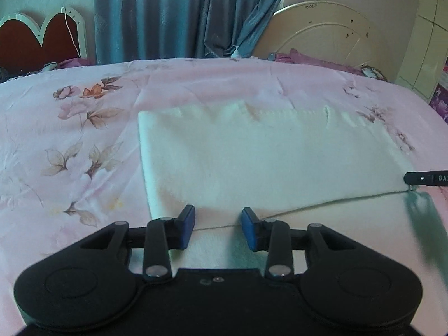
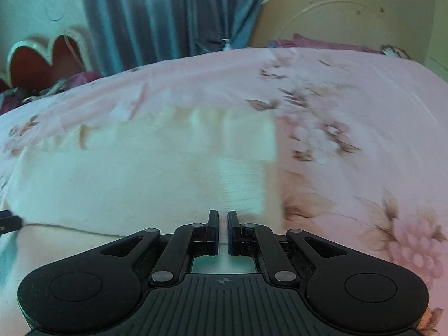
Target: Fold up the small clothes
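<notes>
A white cloth (image 1: 266, 156) lies flat on the pink floral bedsheet (image 1: 70, 145), with a fold edge running across its near part. My left gripper (image 1: 218, 226) is open, its blue pads on either side of that fold edge near the cloth's left side. My right gripper (image 2: 223, 231) has its jaws nearly closed on the near edge of the cloth (image 2: 140, 173) by its right side. The right gripper's tip shows in the left wrist view (image 1: 425, 179) at the cloth's right corner. The right wrist view is motion-blurred.
The bed fills both views. Blue curtains (image 1: 182, 14) hang behind it. A red heart-shaped headboard (image 1: 39, 42) stands at the far left, and a cream round board (image 1: 322, 30) leans at the far right. Purple fabric (image 1: 313, 58) lies at the far edge.
</notes>
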`<state>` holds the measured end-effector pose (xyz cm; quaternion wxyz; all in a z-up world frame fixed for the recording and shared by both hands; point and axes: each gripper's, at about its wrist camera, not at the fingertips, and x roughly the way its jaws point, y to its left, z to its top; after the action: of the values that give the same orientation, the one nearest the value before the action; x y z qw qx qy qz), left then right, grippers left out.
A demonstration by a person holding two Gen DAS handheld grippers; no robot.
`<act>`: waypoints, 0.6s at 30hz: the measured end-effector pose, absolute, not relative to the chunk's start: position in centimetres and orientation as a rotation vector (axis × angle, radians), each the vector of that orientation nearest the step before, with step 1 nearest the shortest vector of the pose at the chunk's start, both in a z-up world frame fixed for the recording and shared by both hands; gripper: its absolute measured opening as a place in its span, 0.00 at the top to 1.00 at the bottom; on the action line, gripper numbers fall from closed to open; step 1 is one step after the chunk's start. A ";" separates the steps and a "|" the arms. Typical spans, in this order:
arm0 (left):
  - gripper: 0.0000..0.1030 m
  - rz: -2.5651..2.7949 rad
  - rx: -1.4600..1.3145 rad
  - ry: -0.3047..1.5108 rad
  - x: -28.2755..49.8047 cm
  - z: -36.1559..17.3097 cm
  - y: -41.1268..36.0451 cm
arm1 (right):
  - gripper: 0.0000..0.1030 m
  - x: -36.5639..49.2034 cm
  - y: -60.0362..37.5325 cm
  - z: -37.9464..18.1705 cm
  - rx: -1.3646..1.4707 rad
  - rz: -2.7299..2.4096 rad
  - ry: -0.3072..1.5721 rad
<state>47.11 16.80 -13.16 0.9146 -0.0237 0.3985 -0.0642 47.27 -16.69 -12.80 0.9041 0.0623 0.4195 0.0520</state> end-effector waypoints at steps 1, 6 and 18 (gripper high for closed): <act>0.62 -0.138 -0.062 0.815 47.3 -13.0 17.1 | 0.97 47.4 -17.0 -12.4 0.138 0.115 0.857; 0.57 -0.137 -0.048 0.791 52.5 -13.0 17.5 | 0.97 50.5 -15.7 -12.2 0.116 0.185 0.835; 0.52 -0.096 0.029 0.732 56.3 -12.4 18.8 | 0.97 52.8 -16.4 -11.6 0.095 0.084 0.776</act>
<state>56.26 18.75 -12.36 0.9326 0.0141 0.3577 -0.0468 52.76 -16.39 -11.57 0.9237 0.0461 0.3780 0.0411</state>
